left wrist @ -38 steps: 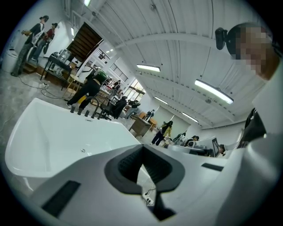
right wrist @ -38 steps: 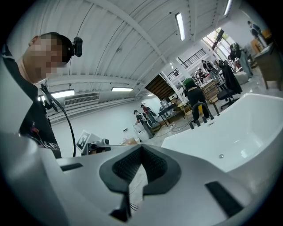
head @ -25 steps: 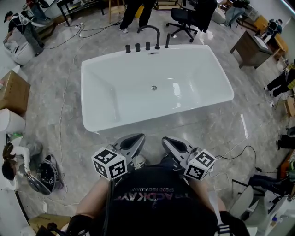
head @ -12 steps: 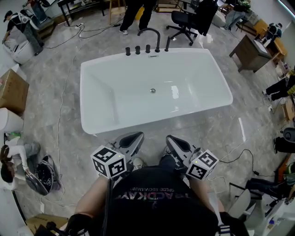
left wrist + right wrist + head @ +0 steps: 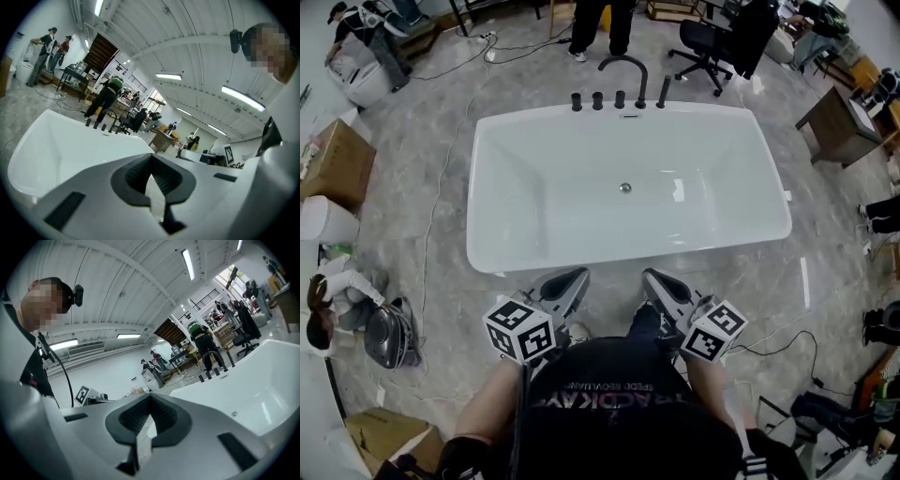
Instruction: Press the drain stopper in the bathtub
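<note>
The drain stopper (image 5: 624,188) is a small round metal disc lying flat and facing up in the middle of the floor of the white bathtub (image 5: 581,255). Being round, it has no long axis of its own. The tub's long axis runs side to side across the line of both claws, with the black faucet (image 5: 625,72) and its handles on the far long rim. Compared with a second ago, the tub and stopper sit slightly further right and lower in the head view, while the claws stay in the same place in front of the person's chest. The left claw (image 5: 578,274) and the right claw (image 5: 649,275) are side by side just outside the tub's near rim, tips aimed at the tub. The stopper lies ahead of them, well apart from both and roughly between their lines. In the left gripper view the left claw (image 5: 151,156) has its tips together with nothing between the ribbed pads. The right claw (image 5: 150,397) is the same, and the stopper (image 5: 234,414) shows as a dot off to its right. Beyond the tub stand an office chair (image 5: 705,42) and a person (image 5: 600,23), and a cardboard box (image 5: 333,164) sits far left of the left claw.
</note>
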Available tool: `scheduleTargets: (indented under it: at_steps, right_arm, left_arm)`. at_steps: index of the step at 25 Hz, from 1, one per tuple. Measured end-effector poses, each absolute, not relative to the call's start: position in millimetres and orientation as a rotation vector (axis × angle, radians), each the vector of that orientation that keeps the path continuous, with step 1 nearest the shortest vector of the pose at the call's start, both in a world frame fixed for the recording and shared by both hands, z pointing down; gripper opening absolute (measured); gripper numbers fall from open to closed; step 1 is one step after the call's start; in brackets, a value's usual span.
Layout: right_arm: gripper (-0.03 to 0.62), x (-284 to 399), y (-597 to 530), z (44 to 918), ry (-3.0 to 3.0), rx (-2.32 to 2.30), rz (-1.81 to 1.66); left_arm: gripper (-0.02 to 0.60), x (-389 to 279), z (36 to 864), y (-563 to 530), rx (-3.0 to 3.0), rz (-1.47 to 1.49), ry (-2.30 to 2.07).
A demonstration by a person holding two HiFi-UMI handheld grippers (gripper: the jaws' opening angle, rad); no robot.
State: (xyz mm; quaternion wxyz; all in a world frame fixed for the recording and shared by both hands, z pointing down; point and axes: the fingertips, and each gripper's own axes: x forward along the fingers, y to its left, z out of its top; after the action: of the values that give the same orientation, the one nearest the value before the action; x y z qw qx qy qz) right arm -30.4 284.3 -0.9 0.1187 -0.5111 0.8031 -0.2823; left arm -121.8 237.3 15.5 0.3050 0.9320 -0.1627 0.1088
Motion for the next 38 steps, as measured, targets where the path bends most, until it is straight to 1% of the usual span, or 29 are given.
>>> scheduleTargets:
  at_steps: [19, 31, 38]
  right_arm:
    - [0.011, 87, 216, 30, 2.483, -1.34, -0.944]
    - [0.011, 138, 186, 75, 2.54, -1.375, -0.999]
    - [0.011, 148, 174, 109, 2.529, -1.499, -1.038]
  left_arm:
    - [0.006, -24, 35, 195, 2.348, 0.385, -0.65]
    - [0.006, -13, 63, 189, 2.306, 0.495, -0.749]
    - [0.006, -28, 91, 172, 2.313, 0.52, -0.747]
